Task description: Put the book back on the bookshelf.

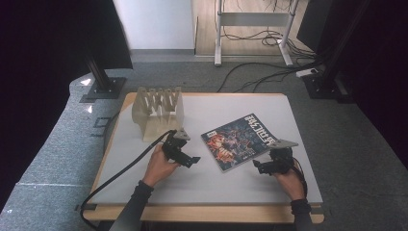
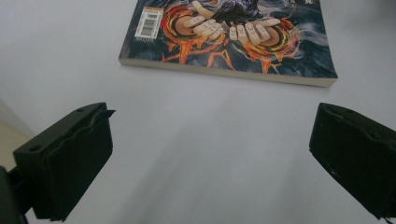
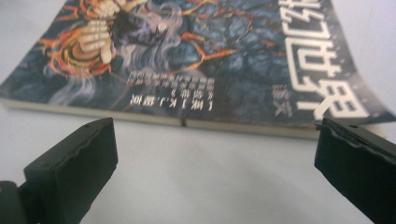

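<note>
Left tongs [image 1: 191, 160], wide open and empty; book [image 1: 238, 140] flat on the counter [image 1: 202, 183] between both tongs, long axis running diagonally; right tongs [image 1: 258, 166], likewise agape and empty, nearer its edge.

left claw [image 1: 189, 160]: black, grey plate, thick black cable | right claw [image 1: 260, 167]: black, grey plate | sleeves: dark
</note>
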The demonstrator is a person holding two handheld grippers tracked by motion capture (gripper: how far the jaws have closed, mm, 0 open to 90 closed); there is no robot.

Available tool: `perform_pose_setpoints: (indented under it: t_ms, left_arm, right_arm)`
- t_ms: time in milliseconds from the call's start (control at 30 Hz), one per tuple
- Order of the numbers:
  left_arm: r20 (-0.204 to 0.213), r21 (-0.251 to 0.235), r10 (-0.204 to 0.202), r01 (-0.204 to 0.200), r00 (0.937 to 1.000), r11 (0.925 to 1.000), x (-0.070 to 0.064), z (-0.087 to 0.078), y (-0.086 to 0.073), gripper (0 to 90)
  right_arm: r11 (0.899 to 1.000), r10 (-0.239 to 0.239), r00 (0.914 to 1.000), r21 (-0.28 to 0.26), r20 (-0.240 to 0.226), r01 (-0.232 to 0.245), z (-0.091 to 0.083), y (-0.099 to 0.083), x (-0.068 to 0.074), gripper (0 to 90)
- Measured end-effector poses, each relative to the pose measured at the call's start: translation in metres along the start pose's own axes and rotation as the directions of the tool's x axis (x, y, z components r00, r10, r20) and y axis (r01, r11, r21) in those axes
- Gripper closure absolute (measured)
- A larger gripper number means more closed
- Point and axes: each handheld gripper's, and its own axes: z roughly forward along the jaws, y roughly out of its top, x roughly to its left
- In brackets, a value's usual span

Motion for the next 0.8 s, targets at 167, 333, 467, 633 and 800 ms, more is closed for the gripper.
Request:
perform_pose_setpoints:
  t_ms: [167,333,467,633,800]
  left_arm:
    - [0.028,-0.012,0.012,-0.011,0.9996,0.9999,0.001,0.015,0.027,0.0]
    - [0.019,-0.002,0.047,-0.047,0.9987,0.9989,-0.003,0.028,0.051,0.0]
    - [0.025,0.003,0.077,-0.077,0.9967,0.997,-0.005,0.04,0.071,0.0]
    - [0.034,0.004,0.07,-0.07,0.997,0.9975,0.002,0.057,0.085,0.0]
    - [0.064,0.001,0.046,-0.046,0.9969,0.9989,0.012,0.071,0.087,0.0]
  right_arm:
    - [1.0,0.001,1.0,-0.003,0.01,-0.001,0.002,0.007,-0.007,0.0]
    - [1.0,0.008,0.9999,0.0,-0.015,-0.008,0.01,0.01,-0.015,0.0]
    - [1.0,0.005,0.9998,0.0,-0.017,-0.005,0.014,0.014,-0.018,0.0]
    - [1.0,0.004,1.0,0.001,-0.004,-0.004,0.018,0.02,-0.024,0.0]
    - [1.0,0.001,1.0,0.004,0.004,-0.001,0.024,0.026,-0.034,0.0]
